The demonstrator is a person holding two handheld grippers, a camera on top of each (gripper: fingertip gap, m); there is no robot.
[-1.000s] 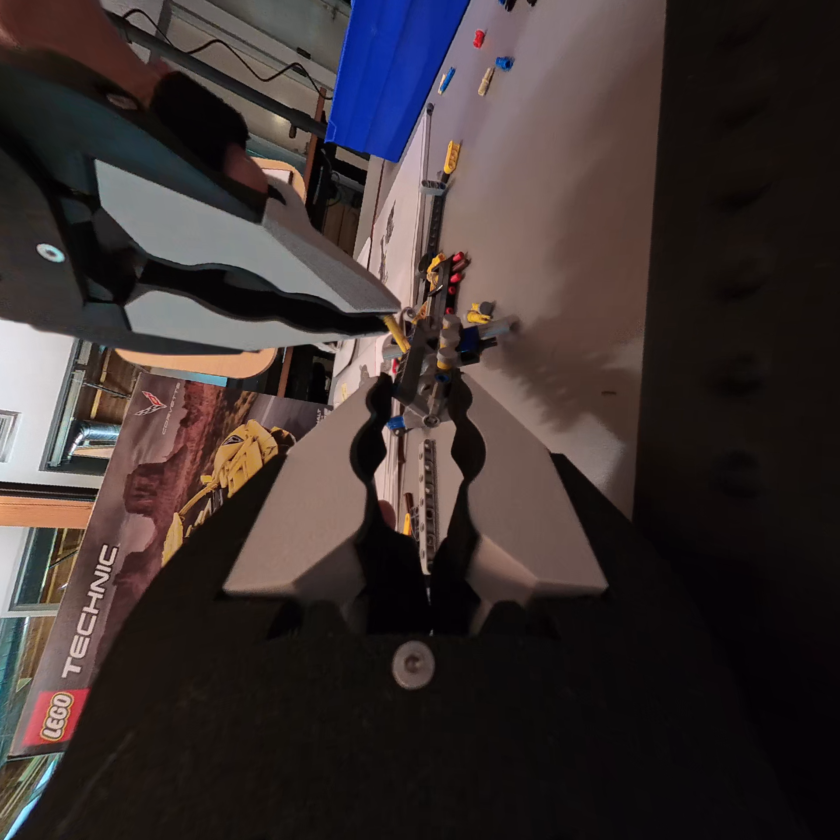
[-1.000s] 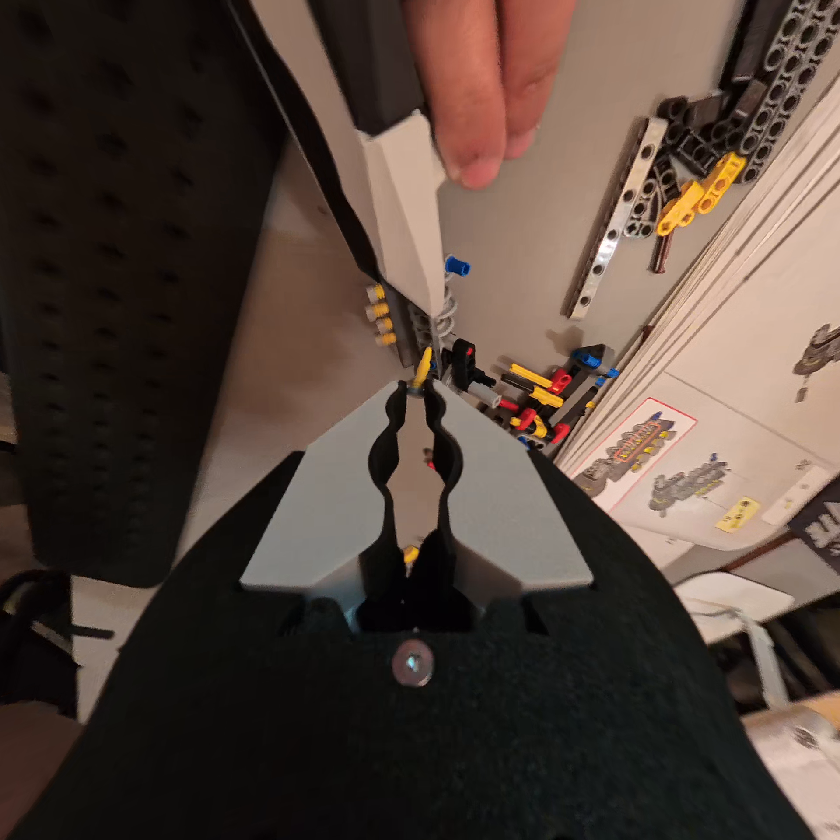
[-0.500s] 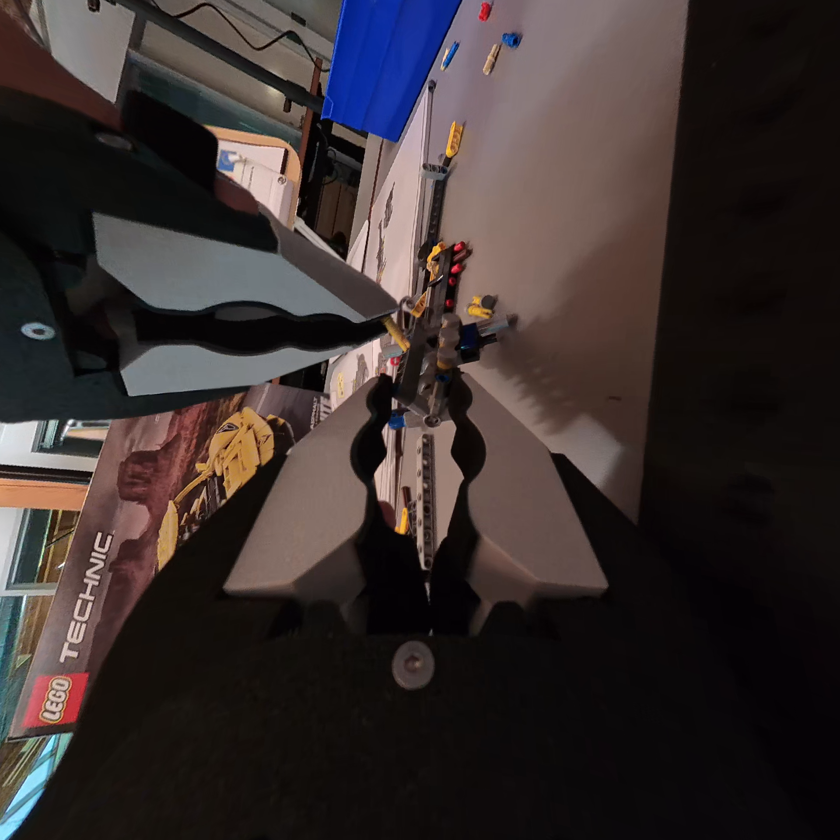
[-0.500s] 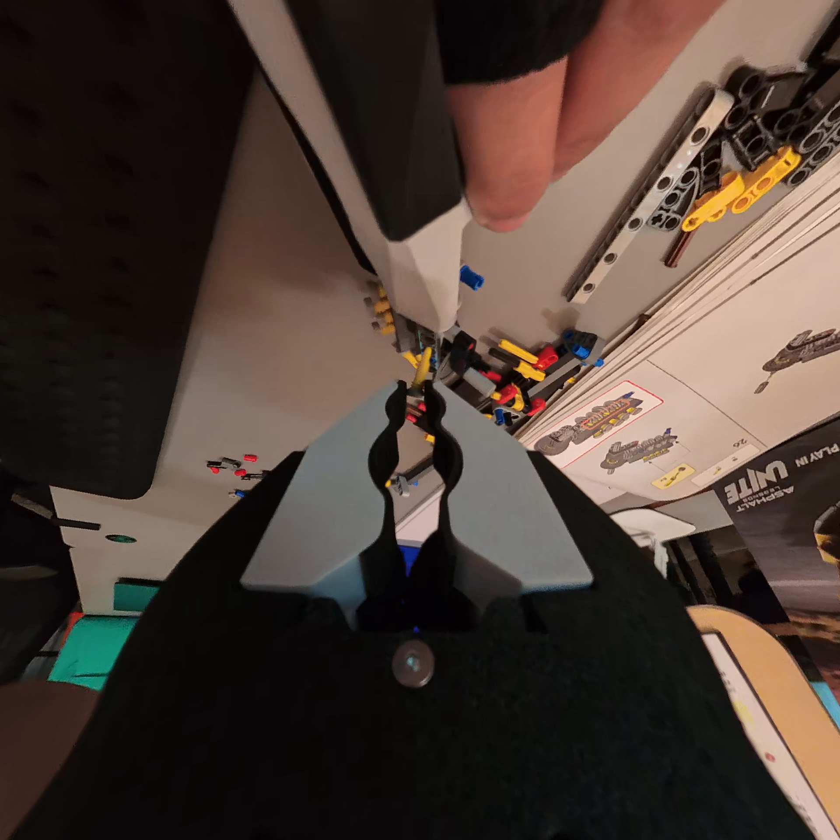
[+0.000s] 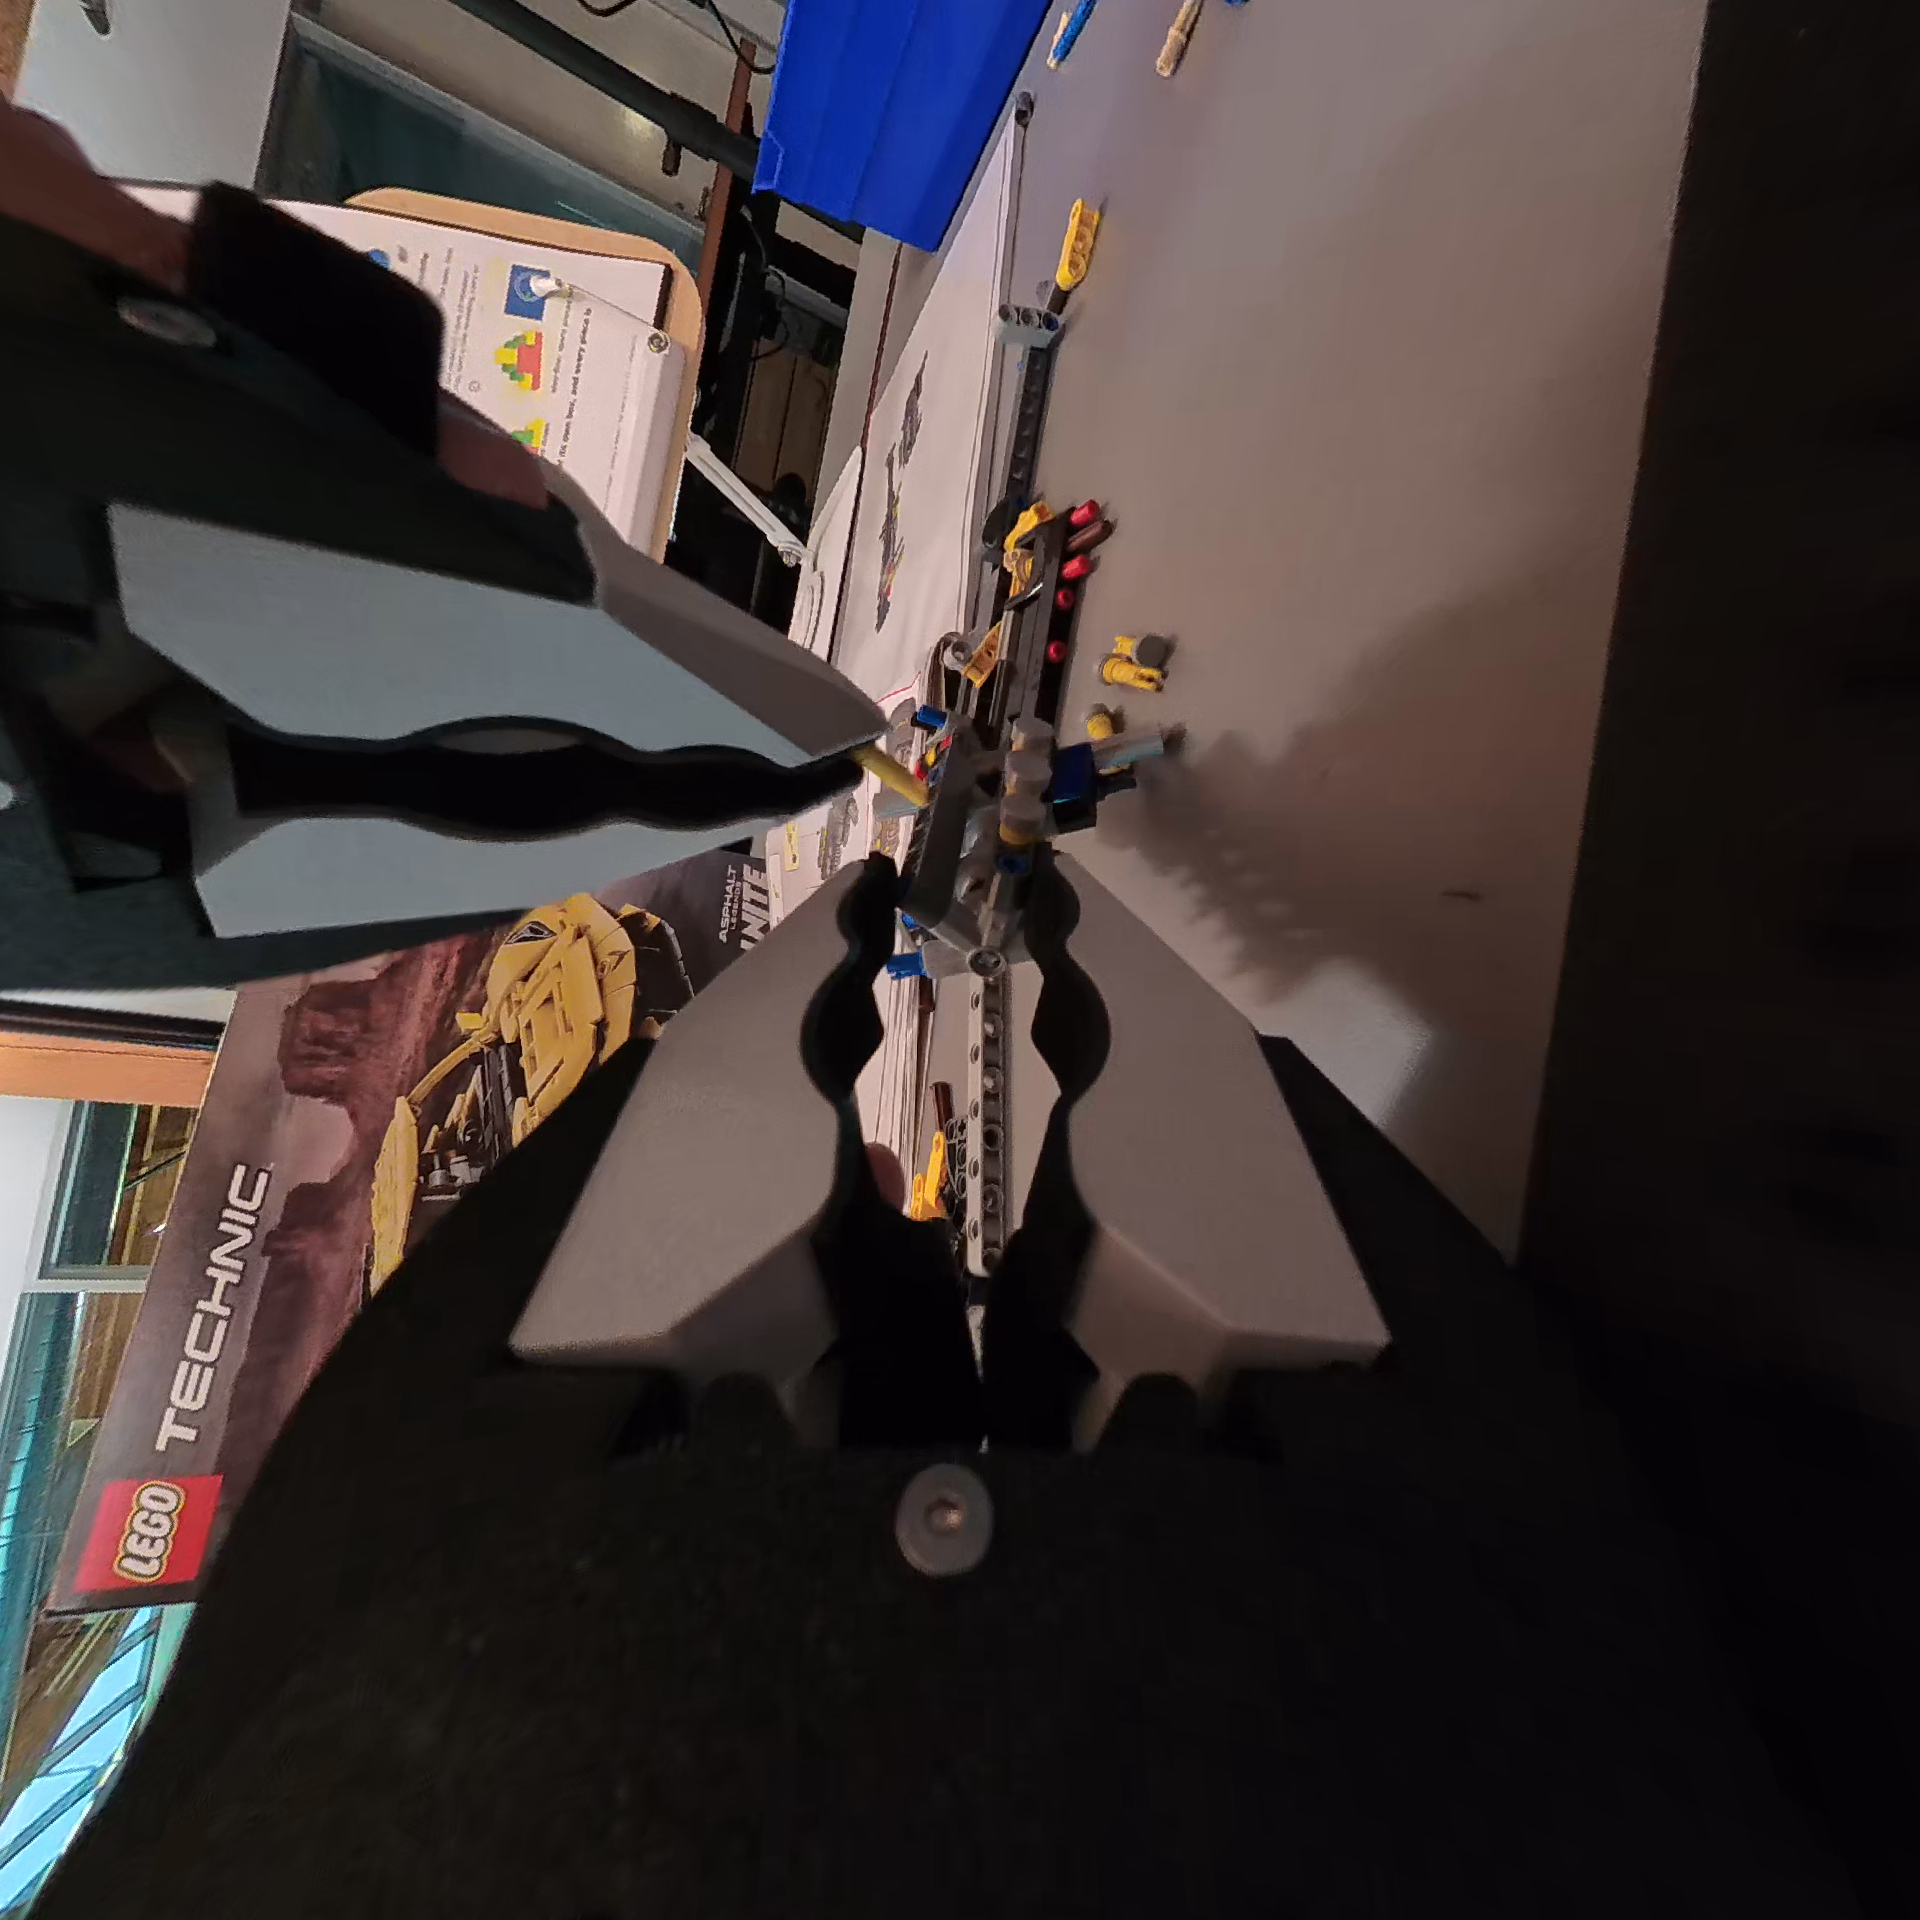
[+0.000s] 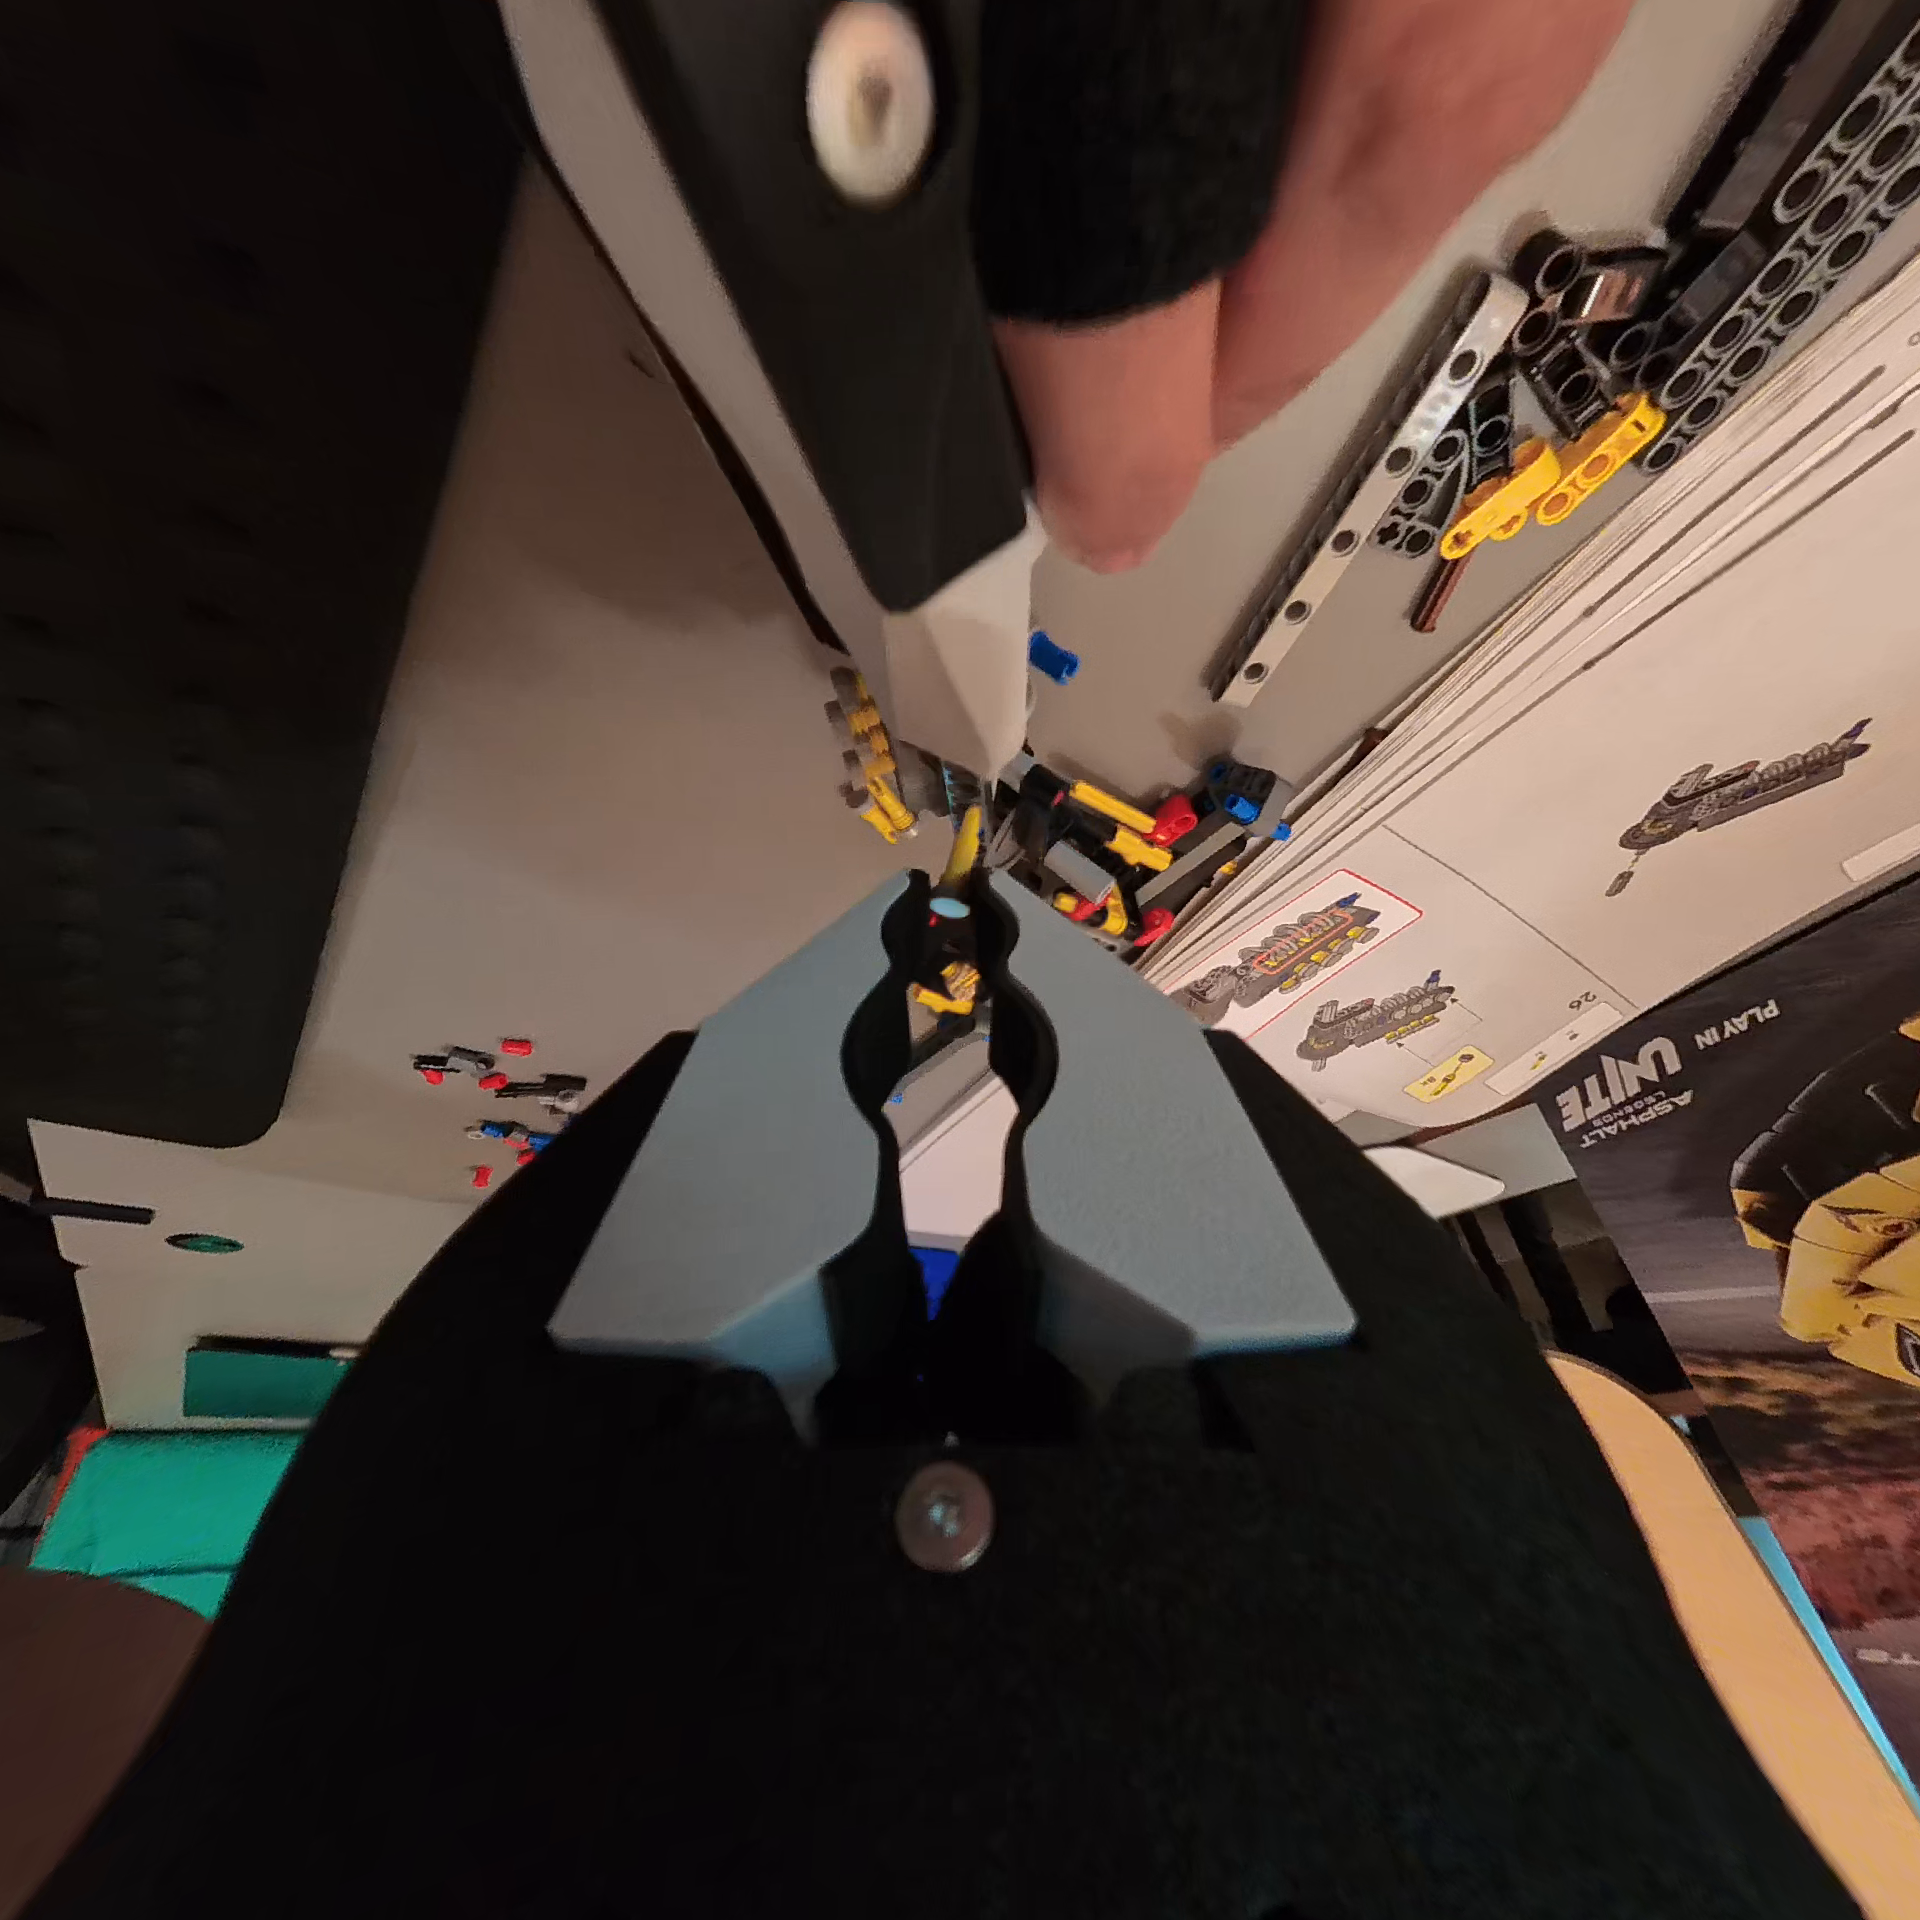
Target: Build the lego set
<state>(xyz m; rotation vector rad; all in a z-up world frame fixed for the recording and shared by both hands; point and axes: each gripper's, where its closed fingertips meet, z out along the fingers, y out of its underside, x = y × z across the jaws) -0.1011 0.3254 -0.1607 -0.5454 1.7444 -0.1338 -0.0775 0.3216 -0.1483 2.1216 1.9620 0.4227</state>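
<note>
My left gripper (image 5: 956,883) is shut on a small grey Technic assembly (image 5: 977,842) with blue and yellow pins and holds it above the table. My right gripper (image 5: 857,753) comes in from the left, shut on a short yellow axle (image 5: 891,777). The axle's free end touches the assembly's side. In the right wrist view my right gripper (image 6: 951,894) grips the yellow axle (image 6: 964,840), pointing up at the assembly (image 6: 883,769). The left gripper (image 6: 987,717) reaches down from the top and hides most of the assembly. I cannot tell whether the axle sits in a hole.
A pile of loose parts (image 6: 1132,831) lies by the open instruction booklet (image 6: 1455,883). A long grey beam (image 6: 1371,499) and a yellow connector (image 6: 1548,478) lie farther along. The set's box (image 5: 364,1143) stands at the left. A dark perforated panel (image 5: 1766,727) borders the table. The tips of both grippers are at nearly the same place. The yellow connector (image 6: 1548,478) is about 12 cm from my left fingertips. It turns up in the left wrist view (image 5: 928,1194) as well.
Both grippers keep their hold. The right gripper has tilted while the axle's tip stays at the assembly. The left gripper now fills more of the right wrist view.
</note>
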